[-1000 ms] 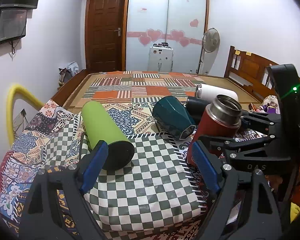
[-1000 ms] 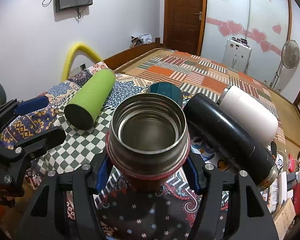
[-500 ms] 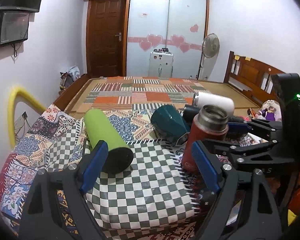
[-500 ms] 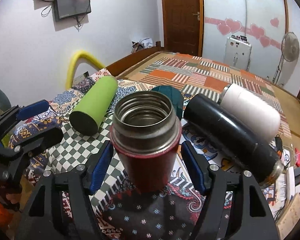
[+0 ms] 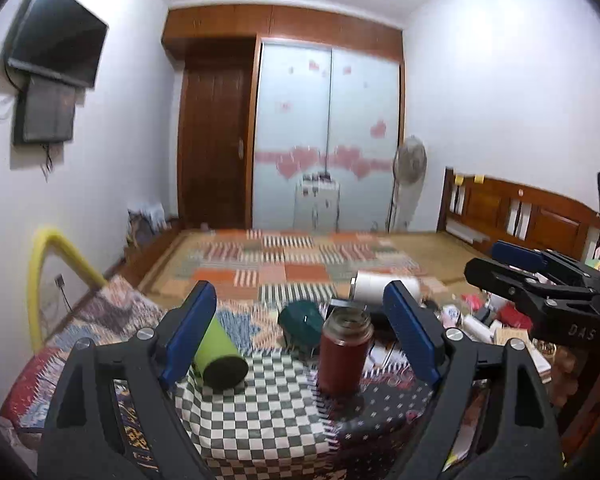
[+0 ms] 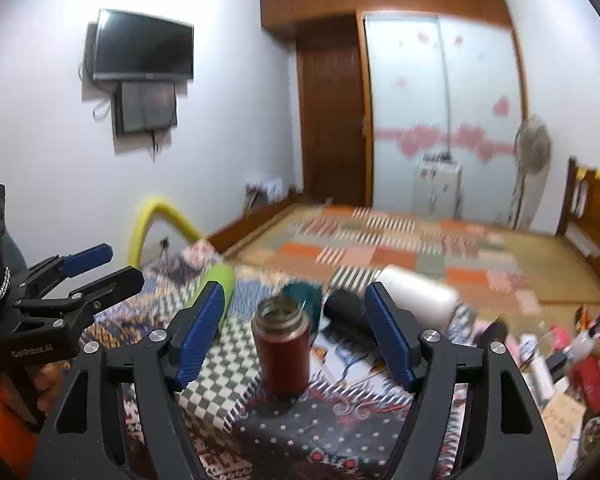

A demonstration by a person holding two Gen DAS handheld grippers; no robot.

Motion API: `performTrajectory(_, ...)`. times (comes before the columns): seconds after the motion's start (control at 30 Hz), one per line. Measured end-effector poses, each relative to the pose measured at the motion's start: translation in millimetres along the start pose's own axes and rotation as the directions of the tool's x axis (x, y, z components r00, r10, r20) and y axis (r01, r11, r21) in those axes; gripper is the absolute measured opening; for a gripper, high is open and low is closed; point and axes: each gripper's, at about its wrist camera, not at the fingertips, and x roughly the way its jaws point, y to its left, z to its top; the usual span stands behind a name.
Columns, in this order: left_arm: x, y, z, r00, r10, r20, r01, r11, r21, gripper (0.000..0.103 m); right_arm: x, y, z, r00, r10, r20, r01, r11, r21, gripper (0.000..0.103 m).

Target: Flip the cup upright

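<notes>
A red steel cup (image 5: pixel 343 354) stands upright, mouth up, on the patterned cloth; it also shows in the right wrist view (image 6: pixel 283 350). My right gripper (image 6: pixel 296 334) is open and empty, pulled back well short of the cup, which stands free between its blue pads. My left gripper (image 5: pixel 300 334) is open and empty, held back above the checked cloth. A green cup (image 5: pixel 218 356), a teal cup (image 5: pixel 302 322), a black flask (image 6: pixel 342 306) and a white flask (image 6: pixel 418 298) lie on their sides behind it.
The checked cloth (image 5: pixel 268 412) covers the near table. Clutter of small bottles and boxes (image 6: pixel 572 364) lies at the right. A yellow hoop (image 5: pixel 48 264) stands at the left. A bed with a patchwork mat (image 5: pixel 292 264) lies beyond.
The right gripper has opened, let go of the red cup and drawn back and up. The left gripper has also drawn back and up. The red cup stays standing upright.
</notes>
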Motion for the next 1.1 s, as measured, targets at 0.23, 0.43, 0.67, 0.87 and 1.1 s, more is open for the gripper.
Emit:
performTrajectory(0.23, -53.7, -24.2, 10.4, 0.991, 0.029, 0.128, -0.032, 0.999, 0.025, 0.09, -40.8, 11.6, 4.0, 0.992, -0.029, 0.124, 0.027, 0.999, 0.023, 0.073)
performTrajectory(0.43, -74.0, -35.2, 6.7, 0.986, 0.038, 0.165, -0.045, 0.998, 0.036, 0.098, -54.5, 14.3, -1.5, 0.983, -0.053, 0.176, 0.046, 0.998, 0.04, 0.087)
performTrajectory(0.67, -78.2, -40.8, 2.4, 0.986, 0.043, 0.164, -0.05, 0.998, 0.039, 0.101, -59.1, 11.5, -10.7, 0.98, -0.077, 0.182, 0.066, 0.996, 0.068, 0.103)
performTrajectory(0.87, -75.9, -44.2, 0.6, 0.987, 0.046, 0.157, -0.053, 0.998, 0.039, 0.102, -69.3, 12.7, -17.8, 0.975, -0.1, 0.2, 0.09, 0.994, 0.062, 0.103)
performTrajectory(1.1, -75.5, -44.3, 0.2, 0.986, 0.054, 0.159, -0.061, 0.997, 0.041, 0.102, -68.1, 10.6, -21.8, 0.976, -0.103, 0.19, 0.091, 0.993, 0.068, 0.103)
